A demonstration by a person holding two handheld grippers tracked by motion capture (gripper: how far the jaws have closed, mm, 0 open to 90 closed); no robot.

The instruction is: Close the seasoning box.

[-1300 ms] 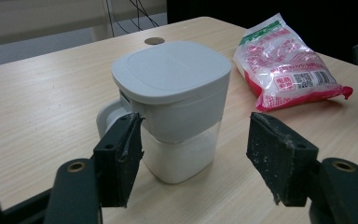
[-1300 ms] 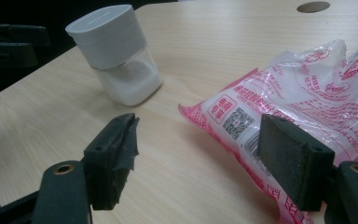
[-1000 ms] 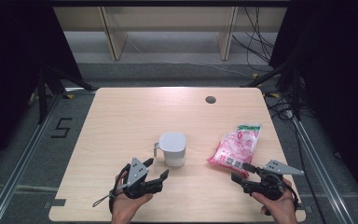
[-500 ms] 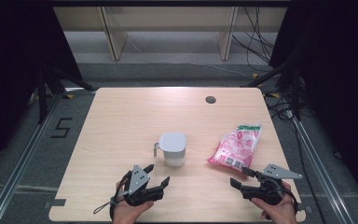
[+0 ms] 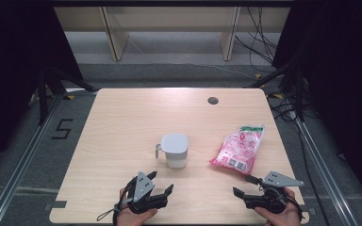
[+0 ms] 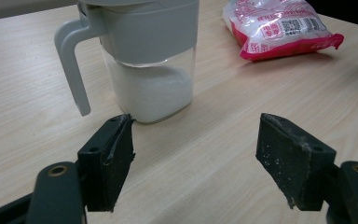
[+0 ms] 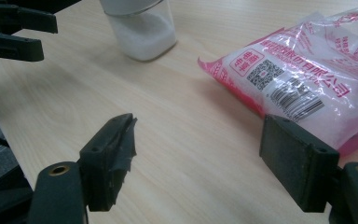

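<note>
High view showed my left gripper just opening, jaws spread empty toward the jug; right gripper spread before the bag, ready for gripping.

The table is smooth, light wood. The jug is clear glass with a matt grey plastic top. The bag is shiny, crinkly plastic.

Jug lid cut off by top edge in left gripper view. Pink bag cut off at right in right gripper view. Bag print too small to read.
</note>
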